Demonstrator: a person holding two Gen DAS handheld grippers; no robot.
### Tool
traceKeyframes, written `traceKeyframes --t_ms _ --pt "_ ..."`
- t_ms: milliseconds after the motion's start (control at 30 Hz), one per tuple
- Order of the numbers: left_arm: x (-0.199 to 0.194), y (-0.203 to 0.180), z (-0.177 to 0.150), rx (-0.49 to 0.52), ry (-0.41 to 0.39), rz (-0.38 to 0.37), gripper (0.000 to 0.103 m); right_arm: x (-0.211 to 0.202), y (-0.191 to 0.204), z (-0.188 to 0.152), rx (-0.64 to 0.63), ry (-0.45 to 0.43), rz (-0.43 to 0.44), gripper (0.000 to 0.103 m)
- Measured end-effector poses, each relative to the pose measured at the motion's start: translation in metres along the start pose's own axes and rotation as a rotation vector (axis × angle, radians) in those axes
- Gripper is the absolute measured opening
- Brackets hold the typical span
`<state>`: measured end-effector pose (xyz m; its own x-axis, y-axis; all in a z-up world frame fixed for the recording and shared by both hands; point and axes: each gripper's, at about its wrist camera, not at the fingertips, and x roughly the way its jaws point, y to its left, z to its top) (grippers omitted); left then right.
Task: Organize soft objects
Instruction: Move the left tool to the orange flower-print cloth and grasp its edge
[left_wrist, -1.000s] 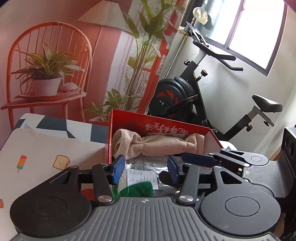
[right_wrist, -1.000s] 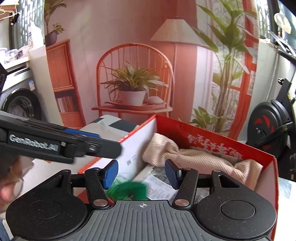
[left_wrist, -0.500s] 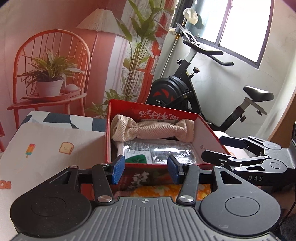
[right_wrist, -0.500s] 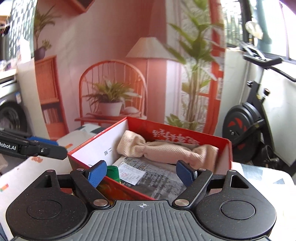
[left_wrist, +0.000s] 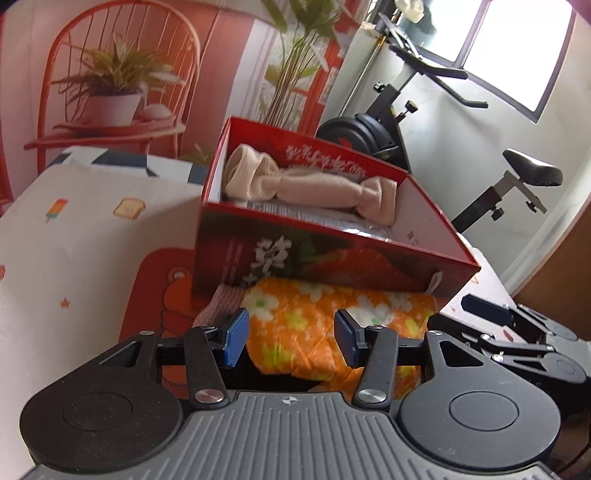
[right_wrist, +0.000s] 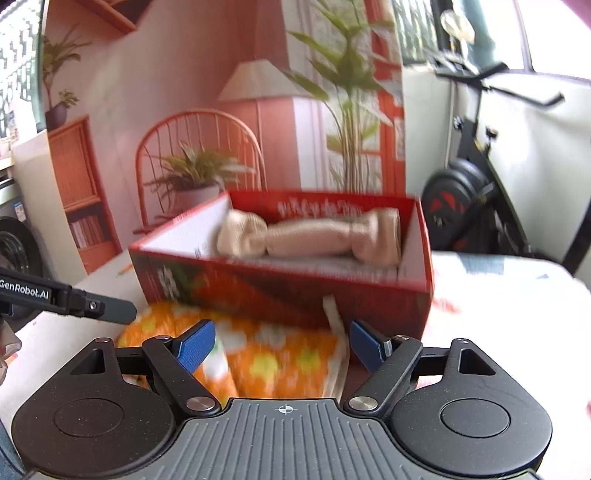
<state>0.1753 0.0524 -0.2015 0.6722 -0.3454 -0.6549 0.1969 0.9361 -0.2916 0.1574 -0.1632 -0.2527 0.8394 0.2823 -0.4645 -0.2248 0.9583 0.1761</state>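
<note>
A folded orange cloth with white flowers (left_wrist: 321, 314) lies on the table against the front wall of a red cardboard box (left_wrist: 332, 266). Inside the box a rolled beige towel (left_wrist: 310, 184) rests along the back wall. My left gripper (left_wrist: 291, 341) hovers open just over the near edge of the orange cloth, its blue pads apart from it. In the blurred right wrist view my right gripper (right_wrist: 280, 345) stands wide over the same orange cloth (right_wrist: 288, 362). Its jaws are closing a little, and the pads press on nothing. The red box (right_wrist: 280, 291) and beige towel (right_wrist: 310, 236) lie beyond.
The table wears a white cover with cartoon prints (left_wrist: 74, 240). A pinkish grey textured cloth (left_wrist: 221, 302) pokes out left of the orange one. Printed packets (left_wrist: 325, 218) line the box floor. An exercise bike (left_wrist: 388, 136) stands behind the table, beside a printed backdrop.
Both grippers drew back from over the box and sank toward the table, so the box front and orange cloth came into view. The right jaws spread wider.
</note>
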Motion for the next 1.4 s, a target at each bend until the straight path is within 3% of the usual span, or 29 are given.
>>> traceKeyframes --t_ms 267,400,833,1133,1400 --pt "0.010 0.006 -0.012 -0.027 0.042 0.005 0.053 0.015 -0.001 -0.032 0.073 0.064 0.022 0.076" --pt "0.015 0.011 -0.016 -0.070 0.044 0.004 0.065 0.020 -0.004 -0.039 0.093 0.078 0.029 0.075" --pt "0.029 0.020 -0.023 -0.154 0.071 -0.059 0.065 0.030 -0.023 -0.050 0.218 0.106 0.070 0.076" --pt "0.036 0.017 -0.022 -0.159 0.072 -0.078 0.064 0.022 -0.026 -0.047 0.235 0.084 0.108 0.066" --pt "0.024 0.013 -0.022 -0.117 0.039 -0.043 0.051 0.007 -0.031 -0.042 0.275 0.050 0.128 0.048"
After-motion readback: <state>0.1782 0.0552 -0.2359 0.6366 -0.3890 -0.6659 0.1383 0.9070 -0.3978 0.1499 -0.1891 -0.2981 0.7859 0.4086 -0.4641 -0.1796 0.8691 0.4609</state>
